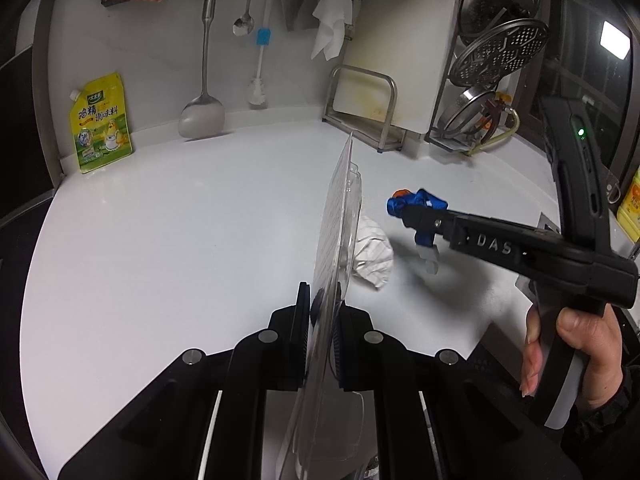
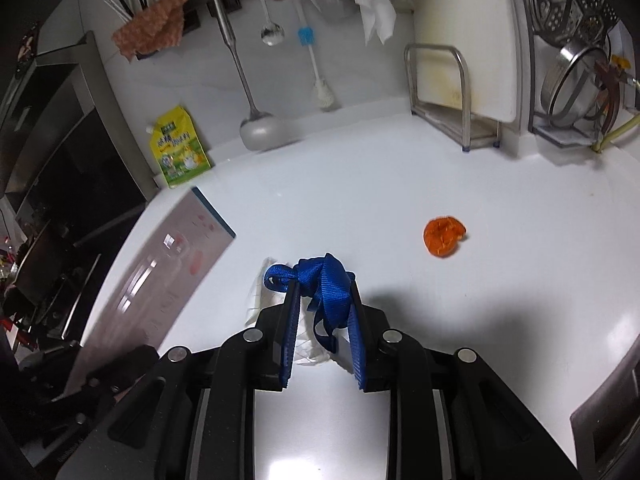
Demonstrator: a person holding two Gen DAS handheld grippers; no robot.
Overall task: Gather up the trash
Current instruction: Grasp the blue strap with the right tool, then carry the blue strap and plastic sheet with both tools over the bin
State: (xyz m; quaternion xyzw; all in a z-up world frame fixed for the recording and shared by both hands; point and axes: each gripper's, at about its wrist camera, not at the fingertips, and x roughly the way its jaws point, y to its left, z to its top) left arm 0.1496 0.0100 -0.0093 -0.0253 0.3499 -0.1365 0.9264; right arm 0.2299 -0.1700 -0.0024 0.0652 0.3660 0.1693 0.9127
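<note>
Taking the crumpled paper (image 1: 372, 252) on the counter (image 1: 180, 220) as landmark: plastic tray (image 1: 336, 240) upright just left; strap (image 1: 416, 202) above to the right; peel (image 2: 444, 236) on the counter farther right; pouch (image 1: 100, 124) far left behind, against the wall.

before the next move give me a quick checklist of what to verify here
1. Left gripper shut on the clear plastic tray: ok, held on edge.
2. Right gripper shut on the blue strap: ok, lifted off the counter.
3. Strap hanging free of the fingers: not ok, a loop dangles between them.
4. Crumpled paper collected: not ok, lying on the counter.
5. Orange peel collected: not ok.
6. Bin within reach: cannot tell, none in view.
</note>
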